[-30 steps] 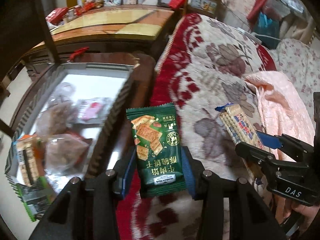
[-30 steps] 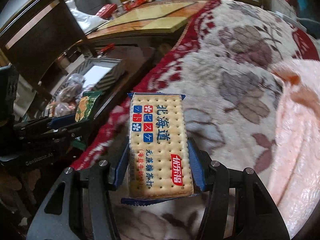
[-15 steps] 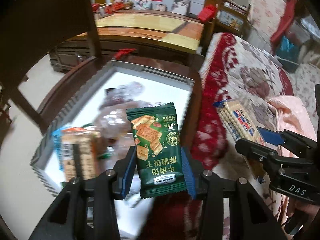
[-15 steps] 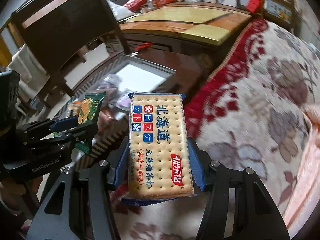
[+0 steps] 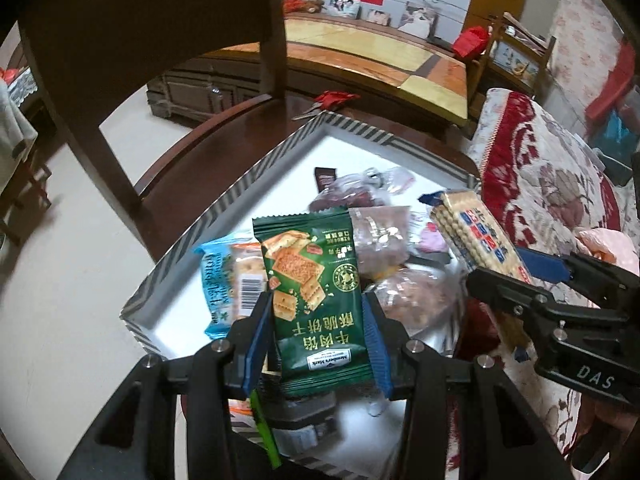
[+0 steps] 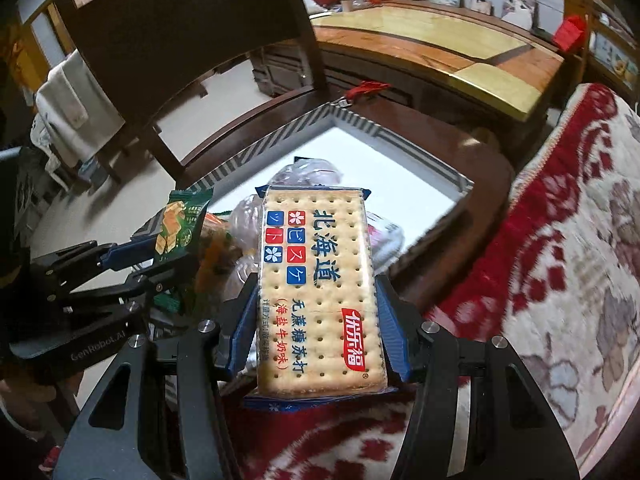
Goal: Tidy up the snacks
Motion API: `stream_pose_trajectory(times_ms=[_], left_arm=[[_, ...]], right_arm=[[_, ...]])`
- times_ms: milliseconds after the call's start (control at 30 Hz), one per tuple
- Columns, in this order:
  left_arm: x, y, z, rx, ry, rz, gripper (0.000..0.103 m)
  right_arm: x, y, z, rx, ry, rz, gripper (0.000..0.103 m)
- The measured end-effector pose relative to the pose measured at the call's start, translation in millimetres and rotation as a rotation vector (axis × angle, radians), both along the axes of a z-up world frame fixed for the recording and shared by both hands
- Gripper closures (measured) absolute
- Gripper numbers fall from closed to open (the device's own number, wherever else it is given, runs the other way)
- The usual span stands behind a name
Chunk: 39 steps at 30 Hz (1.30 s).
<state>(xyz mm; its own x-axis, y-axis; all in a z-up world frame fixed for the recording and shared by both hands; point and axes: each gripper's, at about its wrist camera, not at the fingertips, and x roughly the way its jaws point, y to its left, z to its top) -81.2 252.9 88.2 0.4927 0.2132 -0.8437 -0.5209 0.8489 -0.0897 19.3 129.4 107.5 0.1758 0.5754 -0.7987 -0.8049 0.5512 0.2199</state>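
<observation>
My left gripper (image 5: 316, 328) is shut on a green cracker packet (image 5: 316, 300), held upright over the near end of a striped-rim white box (image 5: 248, 184). The right gripper (image 6: 316, 308) is shut on a pale soda cracker pack (image 6: 320, 292) with blue and red print. That pack (image 5: 476, 236) and its gripper (image 5: 520, 272) also show at the right of the left wrist view, over the box's right side. In the right wrist view the left gripper (image 6: 132, 256) with the green packet (image 6: 180, 228) sits at the left. The box holds a blue-white packet (image 5: 228, 280), clear bags (image 5: 380, 236) and a small brown packet (image 5: 325, 178).
The box rests on a dark wooden chair (image 5: 192, 148) with a tall back (image 5: 132, 28). A red and cream floral blanket (image 6: 568, 248) covers the sofa at the right. A wooden cabinet (image 5: 360, 56) stands behind. Pale floor (image 5: 60, 288) lies at the left.
Both grippers have swung left from over the blanket to over the box, each keeping its packet. The box and chair now fill the middle of both views.
</observation>
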Motion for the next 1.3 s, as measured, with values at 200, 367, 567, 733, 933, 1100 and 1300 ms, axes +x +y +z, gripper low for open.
stream_pose_trajectory(times_ms=[200, 367, 567, 733, 933, 1100, 1300], left_arm=[[1.0, 7.8, -9.3, -0.004, 0.016, 0.018, 0.057], [4.6, 13.3, -15.8, -0.009, 0.027, 0.032, 0.057], [10.5, 13.8, -17.9, 0.003, 0.030, 0.036, 0.057], [11.8, 13.0, -18.4, 0.012, 0.029, 0.049, 0.055], [10.9, 9.4, -17.7, 0.036, 0.034, 0.055, 0.045], [5.2, 1.4, -9.6, 0.065, -0.002, 0.050, 0.029], [-6.4, -8.1, 0.6, 0.106, -0.034, 0.047, 0.020]], right_arm=[[3.1, 28.7, -12.5, -0.016, 0.019, 0.013, 0.049], [11.7, 43.2, -23.9, -0.014, 0.027, -0.023, 0.049], [21.5, 55.5, -31.4, -0.006, 0.049, -0.056, 0.049], [18.9, 60.7, -34.1, -0.003, 0.051, -0.048, 0.048], [16.7, 42.9, -28.6, 0.052, 0.081, -0.079, 0.045], [5.3, 30.0, -14.2, 0.075, 0.035, -0.083, 0.044], [-11.5, 7.2, 1.4, 0.096, -0.024, -0.095, 0.044]])
